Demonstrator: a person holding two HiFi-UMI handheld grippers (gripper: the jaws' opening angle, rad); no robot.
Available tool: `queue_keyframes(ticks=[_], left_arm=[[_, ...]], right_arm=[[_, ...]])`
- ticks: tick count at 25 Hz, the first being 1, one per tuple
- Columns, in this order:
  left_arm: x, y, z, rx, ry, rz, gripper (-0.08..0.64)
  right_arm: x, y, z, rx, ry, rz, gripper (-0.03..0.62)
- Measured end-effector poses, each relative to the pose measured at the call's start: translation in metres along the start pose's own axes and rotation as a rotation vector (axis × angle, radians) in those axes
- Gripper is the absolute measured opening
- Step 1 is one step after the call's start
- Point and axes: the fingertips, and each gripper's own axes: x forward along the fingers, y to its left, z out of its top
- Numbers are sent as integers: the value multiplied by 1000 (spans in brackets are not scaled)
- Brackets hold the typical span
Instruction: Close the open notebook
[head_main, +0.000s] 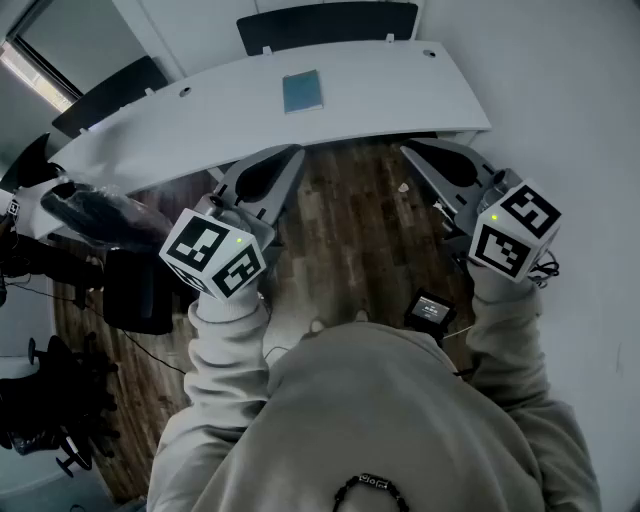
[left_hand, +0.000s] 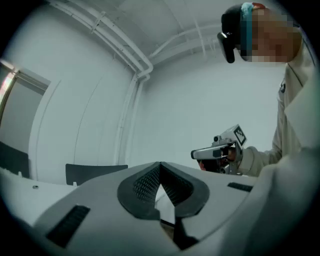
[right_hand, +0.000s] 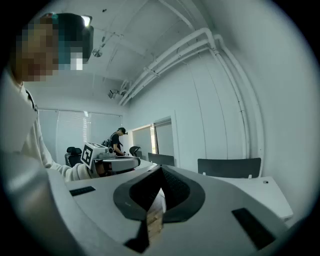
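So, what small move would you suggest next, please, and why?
Probably reach the right gripper forward toward the teal notebook: it lies on the white table, while that gripper and the left gripper hang short of the table's edge, shut and empty.

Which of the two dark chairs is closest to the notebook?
The chair straight behind the notebook, across the desk; the other chair stands toward its left end.

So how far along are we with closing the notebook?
Done, apparently: the teal notebook on the white table lies flat showing one cover, so it looks closed, though it is small in the head view. In hand: nothing; the left gripper and right gripper are both shut and empty, held over the wooden floor short of the table. Left: probably only a closer check.
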Motion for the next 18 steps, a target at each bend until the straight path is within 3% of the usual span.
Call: queue_keyframes(ticks=[5, 11, 18], left_arm=[[5, -6, -1, 26, 6, -12, -2], [6, -3, -1, -3, -4, -8, -2], [13, -9, -16, -52, 27, -58, -2]], right_arm=[[-1, -4, -1, 1, -3, 0, 20], [5, -3, -8, 72, -19, 33, 20], [4, -11, -20, 65, 11, 16, 20]])
